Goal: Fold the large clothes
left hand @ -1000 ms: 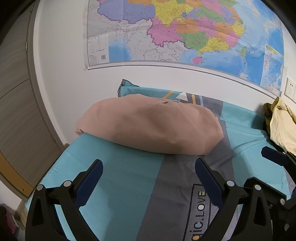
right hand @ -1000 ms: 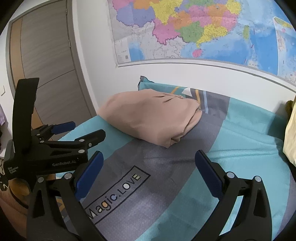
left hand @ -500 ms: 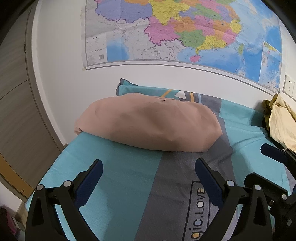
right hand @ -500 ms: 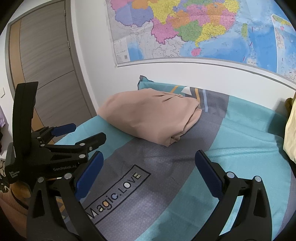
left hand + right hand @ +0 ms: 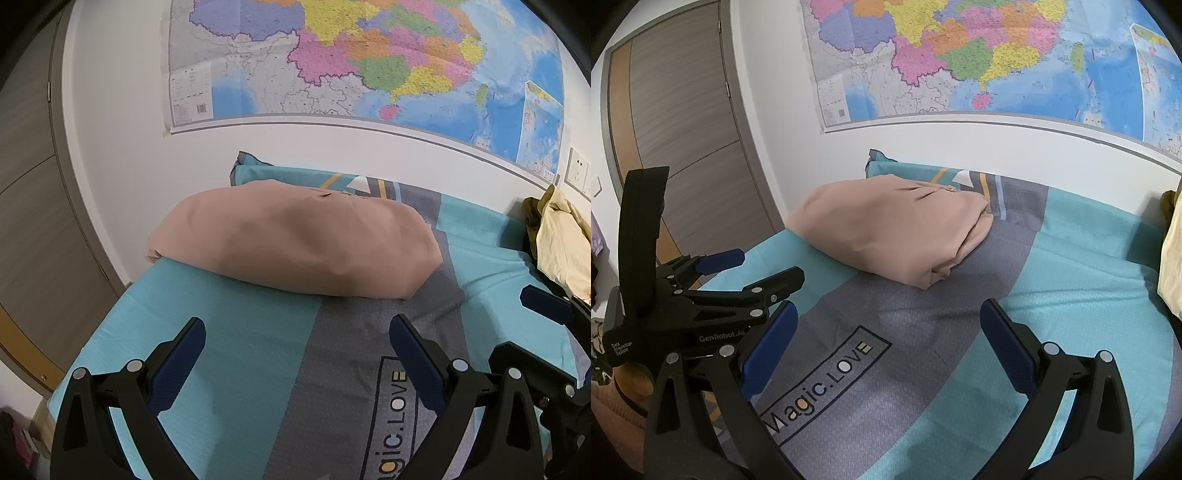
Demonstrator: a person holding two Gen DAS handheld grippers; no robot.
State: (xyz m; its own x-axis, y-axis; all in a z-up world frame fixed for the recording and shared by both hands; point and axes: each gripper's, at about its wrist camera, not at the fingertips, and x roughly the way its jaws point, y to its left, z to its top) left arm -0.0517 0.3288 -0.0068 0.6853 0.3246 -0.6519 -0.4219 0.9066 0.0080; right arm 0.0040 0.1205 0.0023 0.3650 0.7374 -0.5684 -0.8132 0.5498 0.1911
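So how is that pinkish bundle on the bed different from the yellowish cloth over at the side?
The pinkish bundle is folded into a smooth, compact packet; the yellowish cloth lies rumpled and unfolded. The bundle sits toward the bed's far left, near the wall; the cloth lies at the right edge, partly out of view. The cloth has something darker beside it; the bundle lies alone. Both rest on the bedspread, and neither pair of tongs touches them.

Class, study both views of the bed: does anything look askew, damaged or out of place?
Mostly tidy. The folded beige-pink garment lies neatly on the teal-and-grey bedsheet. The one untidy spot is the crumpled pale-yellow cloth heap at the bed's right edge, unfolded beside the wall. Both tongs, left and right, hover open and empty.
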